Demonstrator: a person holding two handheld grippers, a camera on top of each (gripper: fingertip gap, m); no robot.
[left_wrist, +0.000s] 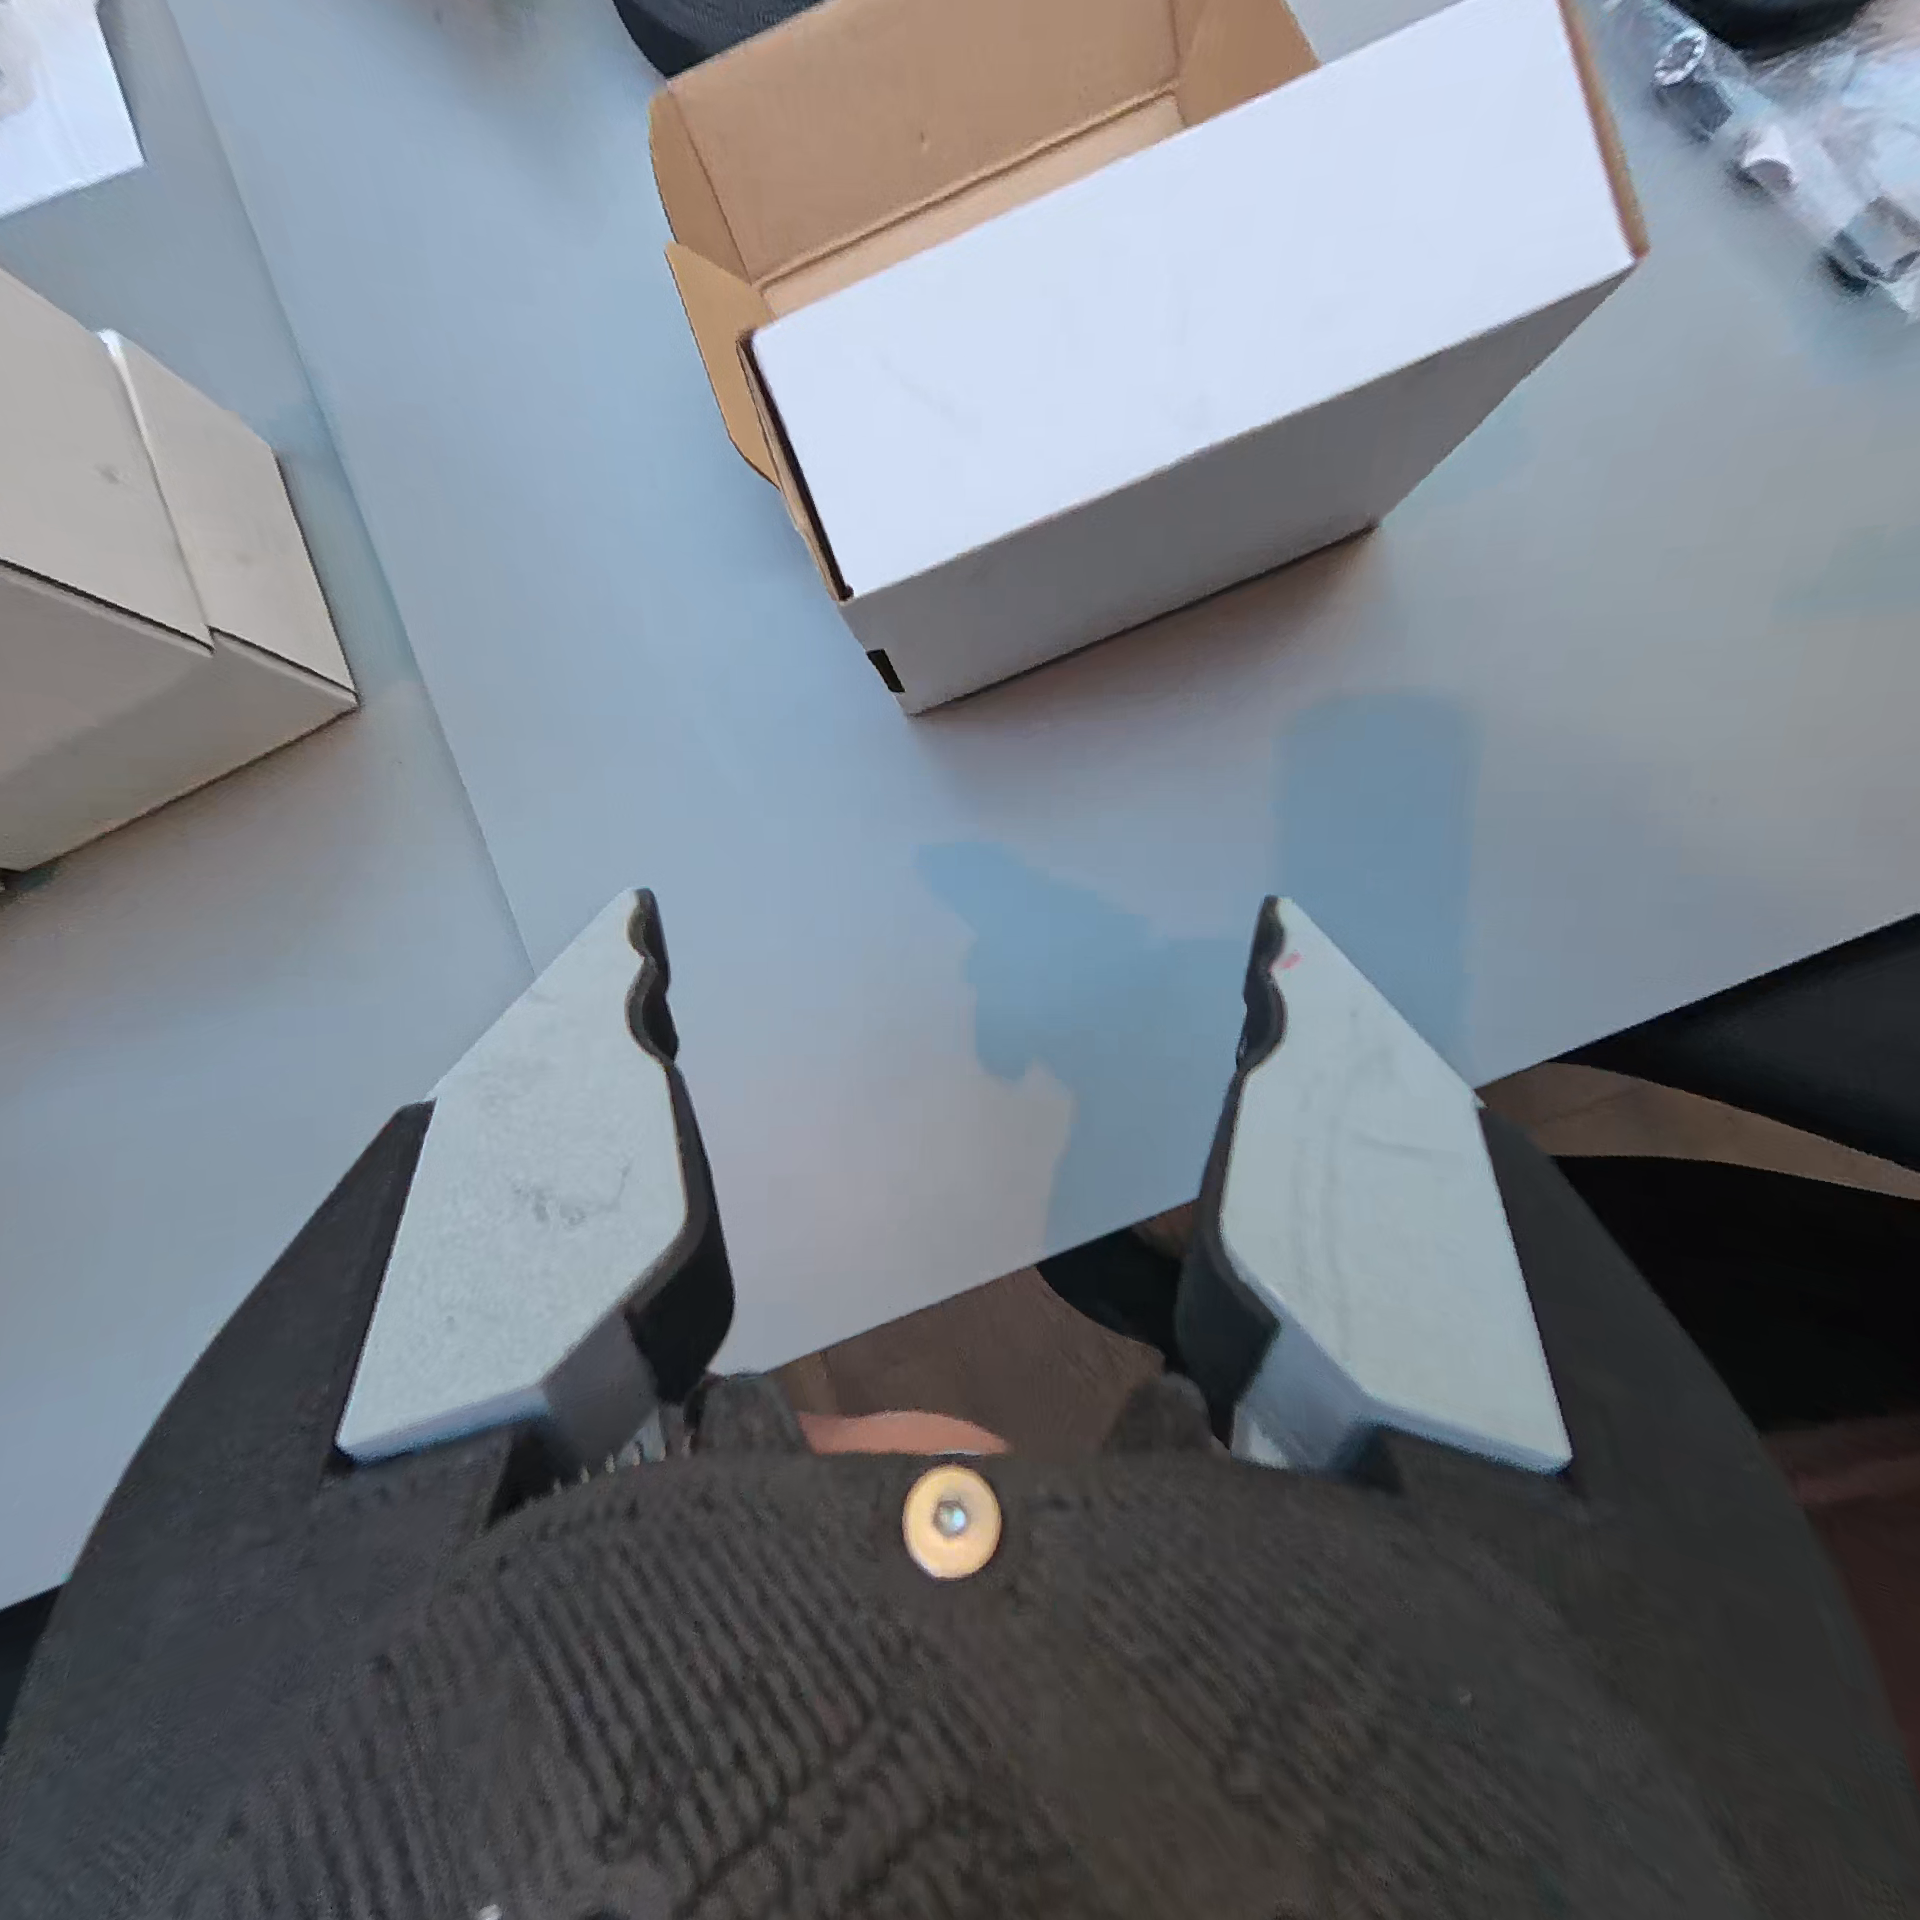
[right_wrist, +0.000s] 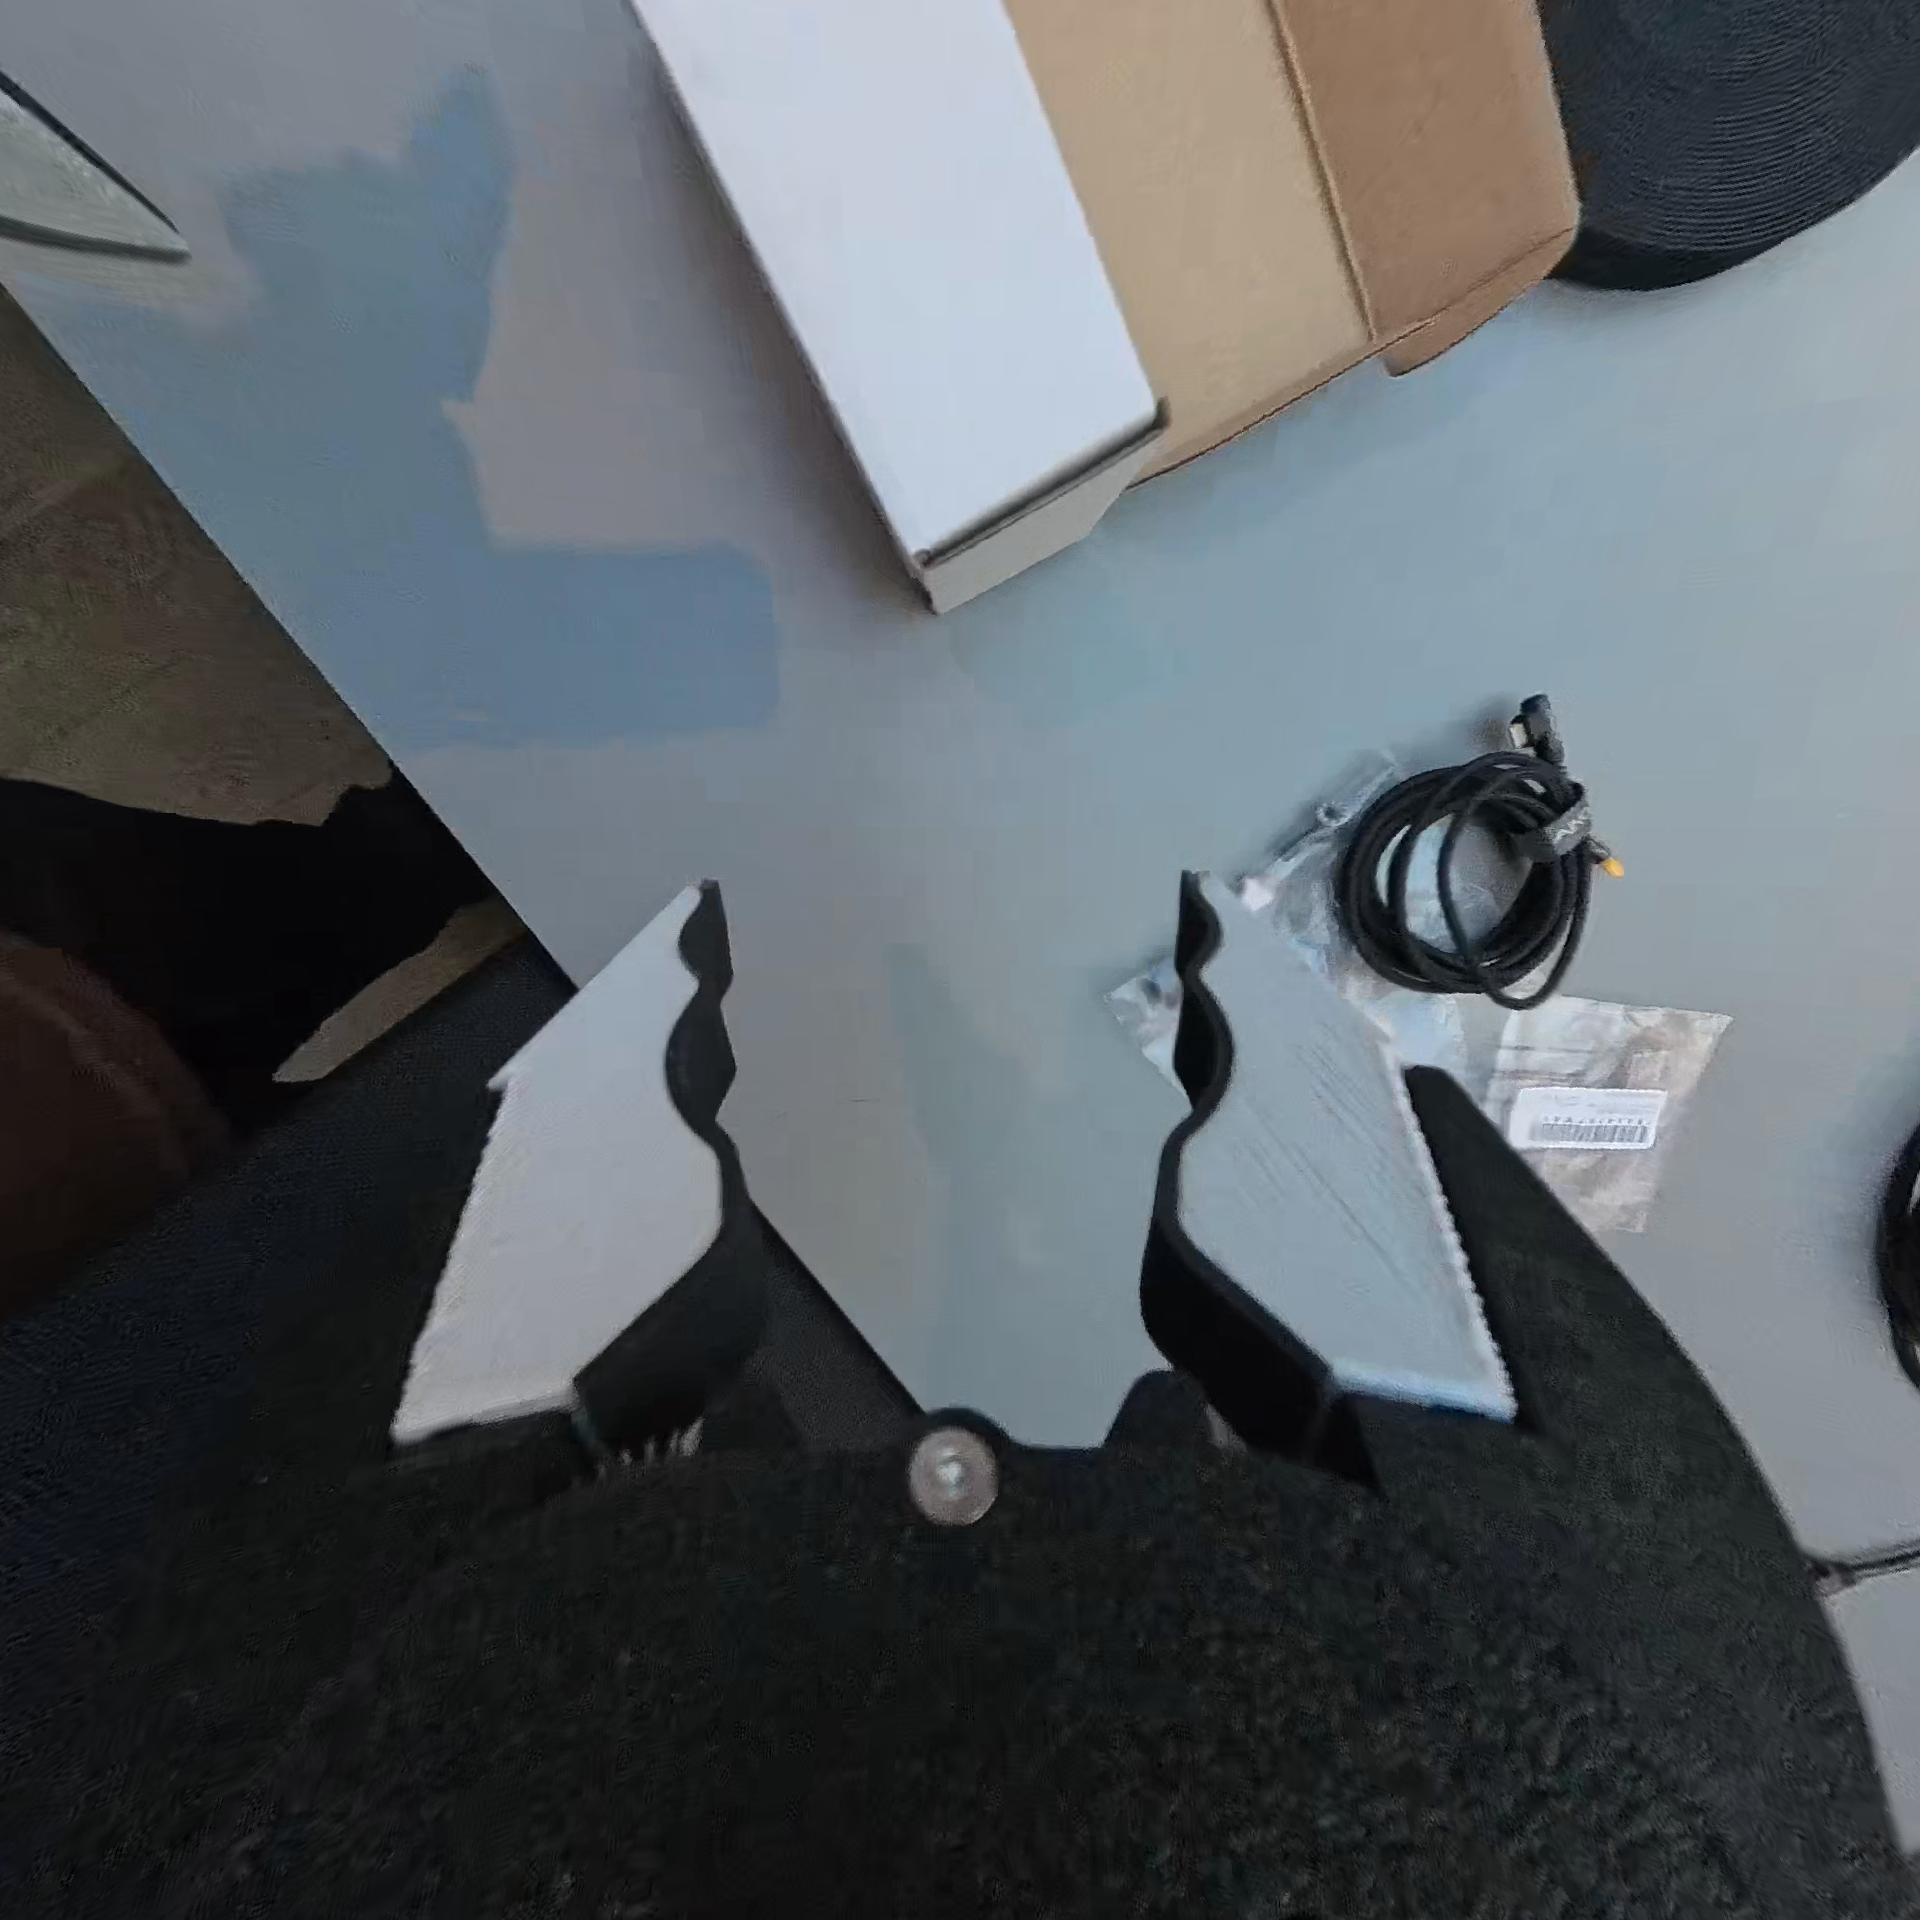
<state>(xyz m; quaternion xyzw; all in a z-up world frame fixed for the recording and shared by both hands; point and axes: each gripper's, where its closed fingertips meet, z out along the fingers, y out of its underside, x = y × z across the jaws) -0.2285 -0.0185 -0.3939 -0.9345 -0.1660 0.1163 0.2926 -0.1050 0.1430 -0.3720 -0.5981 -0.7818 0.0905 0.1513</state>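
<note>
2 hand-held grippers over a grey bench (left_wrist: 727, 790), both with fingers spread apart, nothing between them. Left hand-held gripper (left_wrist: 956, 914) hangs above bare bench; an open white cardboard box (left_wrist: 1164, 416) stands ahead, apart from it, long axis running away and to the right. Closed pale boxes (left_wrist: 135, 623) sit far left. Right hand-held gripper (right_wrist: 945, 894): coiled black cable (right_wrist: 1465, 883) and clear plastic bags (right_wrist: 1600, 1101) just beside its right finger; white box (right_wrist: 914, 270) farther ahead.
</note>
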